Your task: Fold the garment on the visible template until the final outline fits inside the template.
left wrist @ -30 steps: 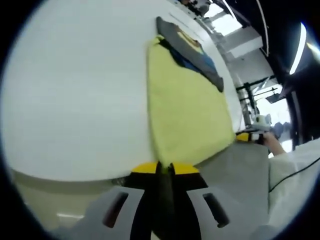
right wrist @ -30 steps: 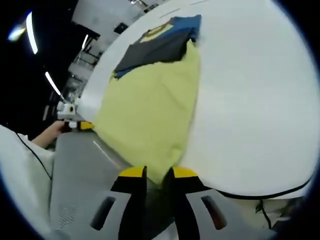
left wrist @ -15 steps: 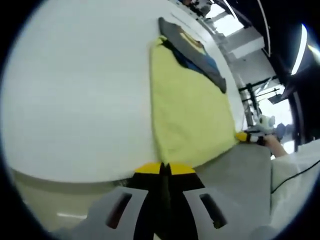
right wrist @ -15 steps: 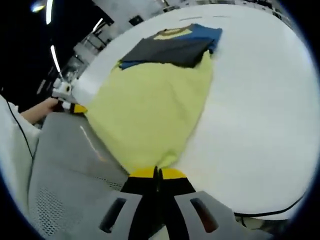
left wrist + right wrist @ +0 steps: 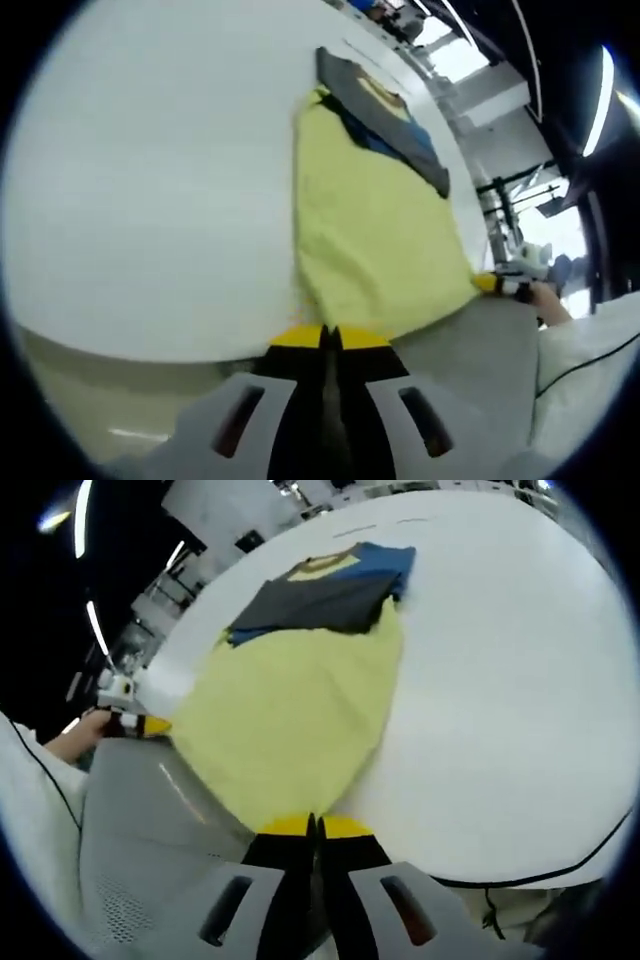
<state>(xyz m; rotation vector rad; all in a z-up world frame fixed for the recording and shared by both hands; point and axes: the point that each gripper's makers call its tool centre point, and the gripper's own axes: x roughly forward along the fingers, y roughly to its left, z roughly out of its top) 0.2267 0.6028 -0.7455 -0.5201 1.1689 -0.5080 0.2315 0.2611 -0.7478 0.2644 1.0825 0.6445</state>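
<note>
Gripping soft yellow garment (image 5: 375, 225) hem, both tools (jaws closed), white table (image 5: 150, 180)

Broad bare stretch of white table (image 5: 150, 190) beside the yellow garment's (image 5: 370, 230) long edge: open passage. Far end of the garment overlain by a dark grey and blue piece (image 5: 325, 590). Near edge pinched by both tongs, left (image 5: 330, 335) and right (image 5: 312, 825).
</note>
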